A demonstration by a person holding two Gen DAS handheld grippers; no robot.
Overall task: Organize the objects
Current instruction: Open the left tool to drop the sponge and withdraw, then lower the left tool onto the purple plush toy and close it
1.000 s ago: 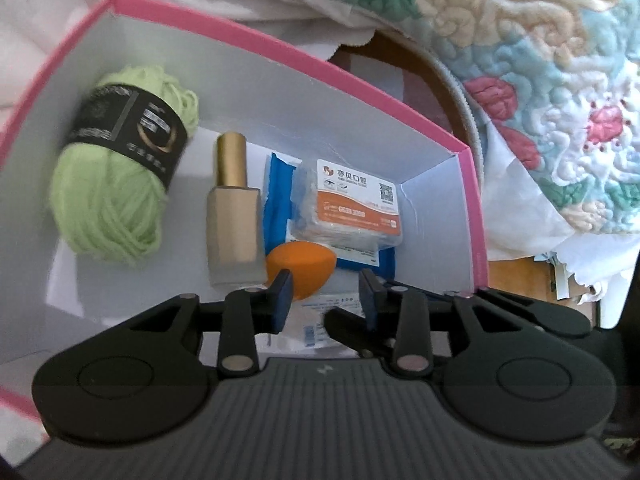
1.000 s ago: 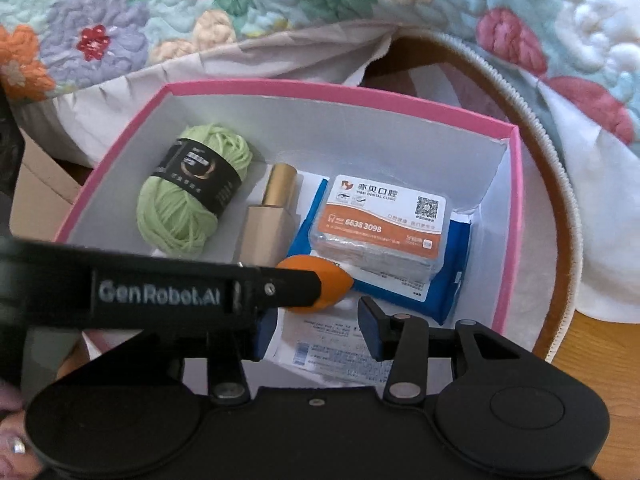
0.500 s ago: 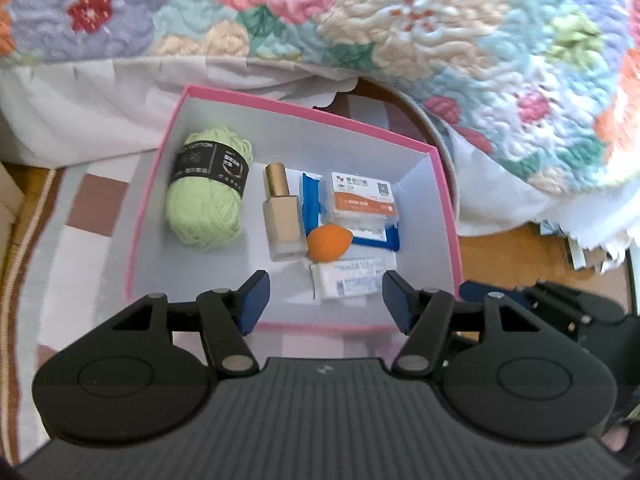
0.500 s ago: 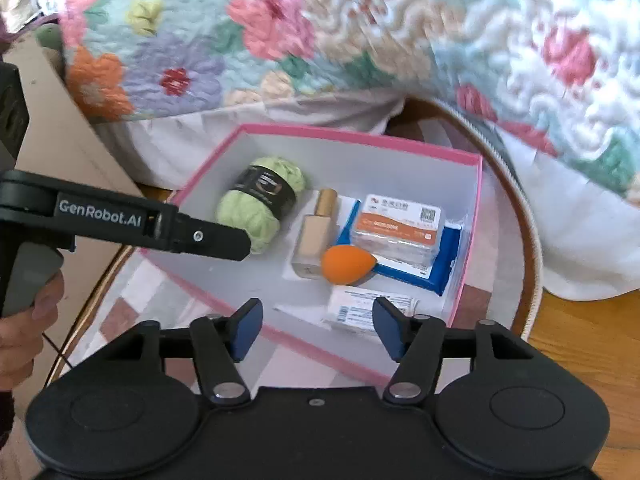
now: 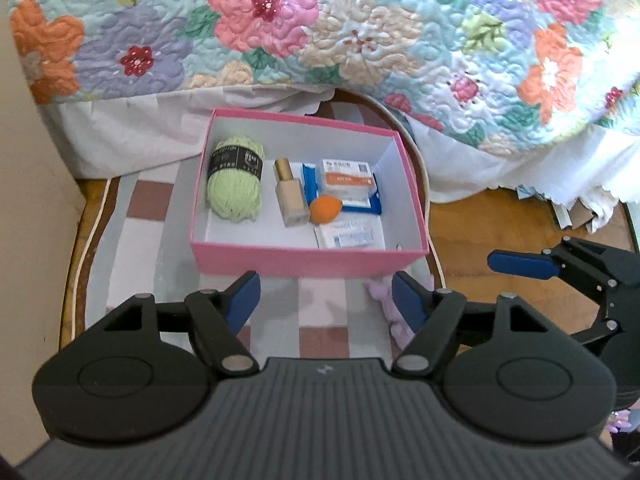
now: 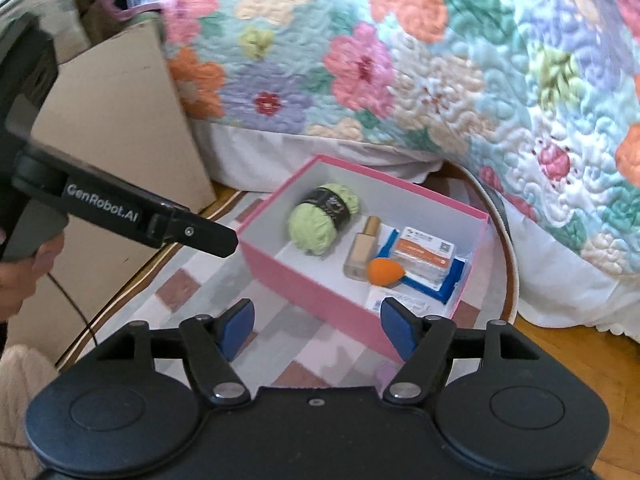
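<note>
Pink box (image 5: 304,258) white inside, green yarn (image 5: 235,184), gold-capped bottle (image 5: 289,197), orange sponge (image 5: 326,209), packets, left gripper (image 5: 326,300) and right gripper (image 6: 316,326) both wide, empty

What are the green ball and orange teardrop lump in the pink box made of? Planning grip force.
Green ball: soft yarn, matte, with visible wound strands and a black paper band. Orange teardrop lump: likely foam sponge, smooth, matte, no glare.

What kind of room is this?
Probably a bedroom: a flowery quilt hangs over a bed's edge, and the pink box sits on a striped rug over a wooden floor.
</note>
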